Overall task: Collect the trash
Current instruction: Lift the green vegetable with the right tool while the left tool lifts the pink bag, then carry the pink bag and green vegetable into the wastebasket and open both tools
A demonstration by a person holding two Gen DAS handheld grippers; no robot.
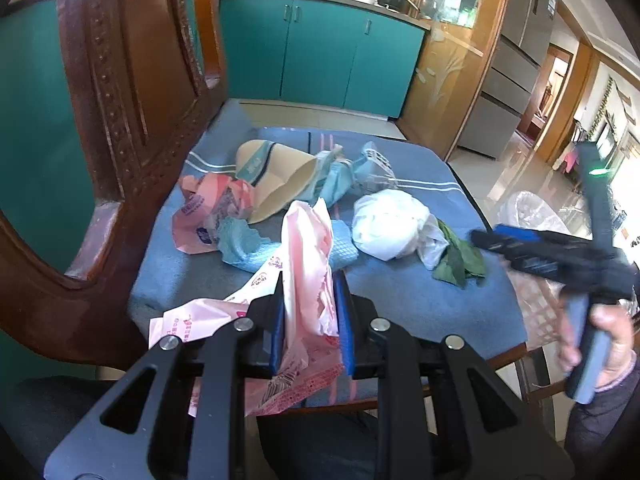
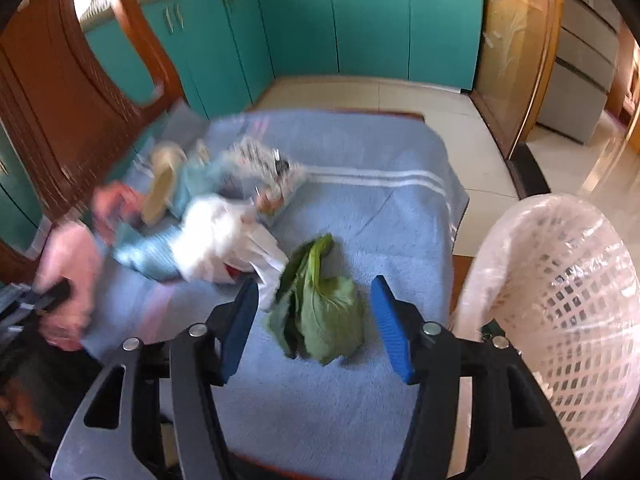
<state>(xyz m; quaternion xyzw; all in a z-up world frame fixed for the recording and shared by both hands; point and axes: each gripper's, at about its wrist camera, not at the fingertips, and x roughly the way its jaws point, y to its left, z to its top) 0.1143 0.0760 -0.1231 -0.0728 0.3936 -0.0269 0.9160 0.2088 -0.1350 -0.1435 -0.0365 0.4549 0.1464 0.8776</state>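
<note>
Trash lies on a blue towel (image 1: 400, 296) over a chair seat. My left gripper (image 1: 309, 300) is shut on a pink plastic wrapper (image 1: 304, 248) at the near edge. Behind it lie a paper cone cup (image 1: 276, 176), another pink wrapper (image 1: 204, 216), blue cloth scraps (image 1: 248, 244), a white plastic bundle (image 1: 388, 220) and a green leaf (image 1: 460, 260). My right gripper (image 2: 314, 320) is open, its jaws on either side of the green leaf (image 2: 320, 320). It also shows in the left wrist view (image 1: 532, 248). The white bundle (image 2: 216, 240) lies to the leaf's left.
A white mesh bin with a plastic liner (image 2: 560, 280) stands right of the chair. The carved wooden chair back (image 1: 132, 120) rises on the left. Teal cabinets (image 1: 320, 48) and a tiled floor (image 2: 380, 92) lie beyond.
</note>
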